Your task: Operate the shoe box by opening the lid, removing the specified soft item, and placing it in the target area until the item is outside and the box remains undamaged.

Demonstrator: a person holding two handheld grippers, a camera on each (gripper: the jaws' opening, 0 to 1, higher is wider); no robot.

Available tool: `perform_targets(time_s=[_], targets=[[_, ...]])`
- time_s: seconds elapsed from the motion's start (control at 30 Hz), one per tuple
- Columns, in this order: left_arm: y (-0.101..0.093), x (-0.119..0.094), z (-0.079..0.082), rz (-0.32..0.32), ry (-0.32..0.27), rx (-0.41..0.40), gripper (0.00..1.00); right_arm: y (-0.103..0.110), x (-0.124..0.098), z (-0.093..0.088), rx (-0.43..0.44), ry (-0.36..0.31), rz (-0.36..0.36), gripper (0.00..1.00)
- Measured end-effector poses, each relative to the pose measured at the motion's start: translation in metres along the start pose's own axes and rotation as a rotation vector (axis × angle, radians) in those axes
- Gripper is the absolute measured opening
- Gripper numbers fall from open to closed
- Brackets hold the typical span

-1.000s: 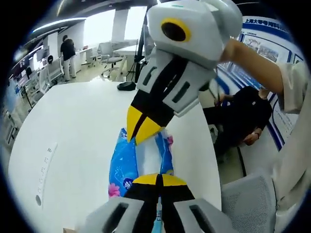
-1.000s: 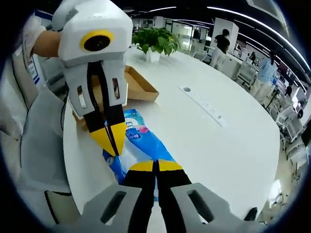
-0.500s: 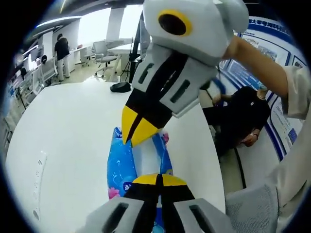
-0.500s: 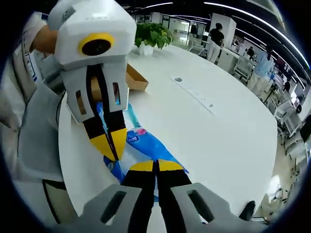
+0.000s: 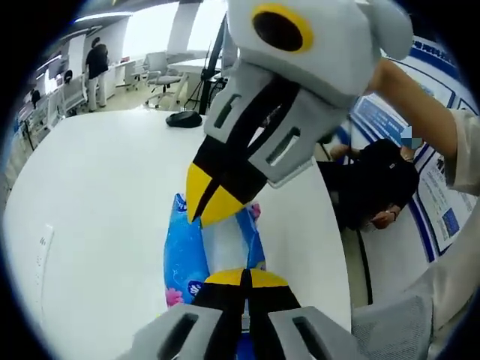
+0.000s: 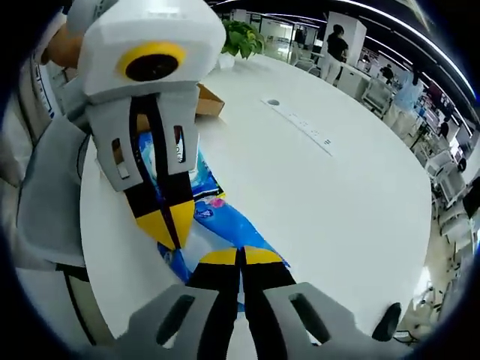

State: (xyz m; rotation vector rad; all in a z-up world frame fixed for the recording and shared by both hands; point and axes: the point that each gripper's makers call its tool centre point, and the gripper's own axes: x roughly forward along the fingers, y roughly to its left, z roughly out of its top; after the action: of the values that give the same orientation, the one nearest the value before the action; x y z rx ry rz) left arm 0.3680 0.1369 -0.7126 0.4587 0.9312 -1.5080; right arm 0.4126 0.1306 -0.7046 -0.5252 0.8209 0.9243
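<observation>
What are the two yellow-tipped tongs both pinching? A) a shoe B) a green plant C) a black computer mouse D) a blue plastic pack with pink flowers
D: both the left tongs and the right tongs are shut on the blue flowered tissue pack, held over the white table.

Most of the box (image 6: 211, 103) hidden behind the left gripper (image 6: 171, 225). Near end of the blue pack (image 5: 187, 251) covered by yellow tips. Pack's print too small to read. Far people blurred and tiny.
</observation>
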Motion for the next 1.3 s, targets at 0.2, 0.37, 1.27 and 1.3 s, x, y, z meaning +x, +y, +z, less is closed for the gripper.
perform_targets(time_s=[0.2,0.37,1.27,1.3], targets=[[0.003,0.006,-0.009,0.002,0.005,-0.019,0.00,0.000,0.011,-0.009,-0.007,0.020,0.008,0.00],[0.006,0.008,-0.010,0.001,-0.002,-0.042,0.00,-0.002,0.015,-0.012,-0.010,0.033,0.007,0.00],[0.004,-0.014,0.003,0.067,-0.055,0.010,0.11,-0.006,0.002,-0.005,-0.011,0.026,-0.051,0.07],[0.004,-0.015,0.002,0.069,-0.055,0.012,0.13,-0.004,0.000,-0.004,-0.013,0.025,-0.052,0.08]])
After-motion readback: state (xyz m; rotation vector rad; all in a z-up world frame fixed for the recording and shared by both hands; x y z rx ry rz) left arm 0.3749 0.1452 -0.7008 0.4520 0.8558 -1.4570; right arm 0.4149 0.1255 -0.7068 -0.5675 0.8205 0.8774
